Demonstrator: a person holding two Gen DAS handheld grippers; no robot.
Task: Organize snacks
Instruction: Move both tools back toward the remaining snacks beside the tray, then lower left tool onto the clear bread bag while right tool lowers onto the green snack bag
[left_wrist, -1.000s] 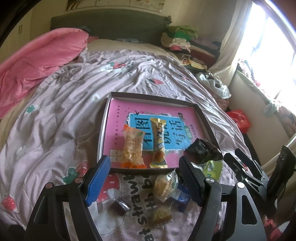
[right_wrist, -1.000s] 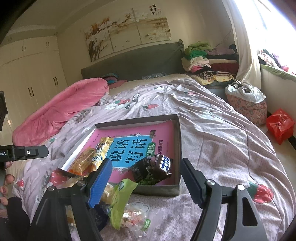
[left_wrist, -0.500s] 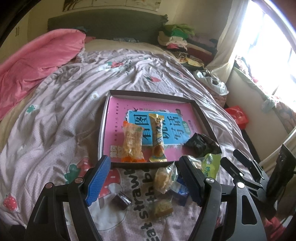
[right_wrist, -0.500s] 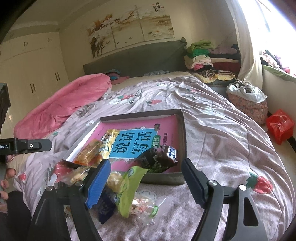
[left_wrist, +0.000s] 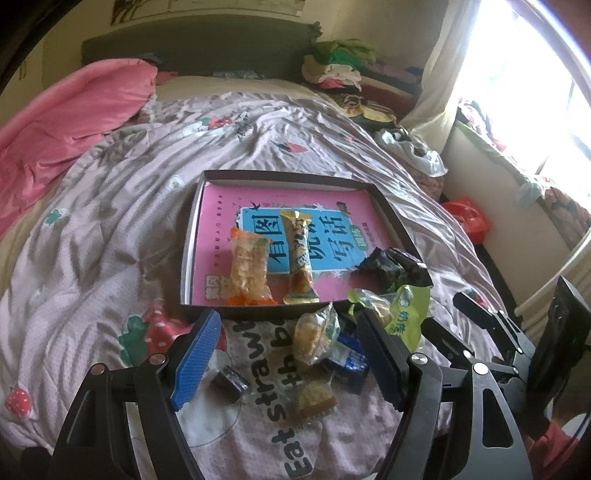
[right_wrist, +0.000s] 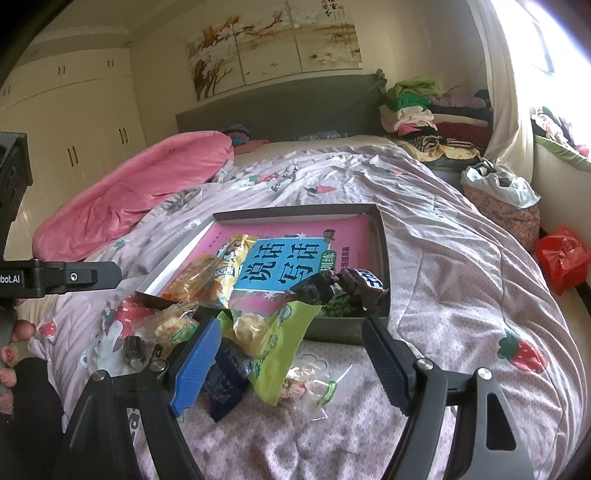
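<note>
Both grippers, left gripper (left_wrist: 288, 352) and right gripper (right_wrist: 291, 356), hang with jaws spread wide, grasping nothing, above the strawberry-print quilt (left_wrist: 92, 236). On it lies a shallow dark box (left_wrist: 192, 236) lined with a pink book (left_wrist: 332, 210), holding an orange pack (left_wrist: 248, 267) and a yellow bar (left_wrist: 300, 258) (dark wrappers (left_wrist: 395, 267) in its corner). Loose snacks (left_wrist: 316, 334) and a green packet (right_wrist: 284, 347) lie just beside its near wall.

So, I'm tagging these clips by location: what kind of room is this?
Most likely a home bedroom: a bed with a strawberry-print duvet and padded headboard, built-in wardrobes along the wall, folded clothes piled nearby.
</note>
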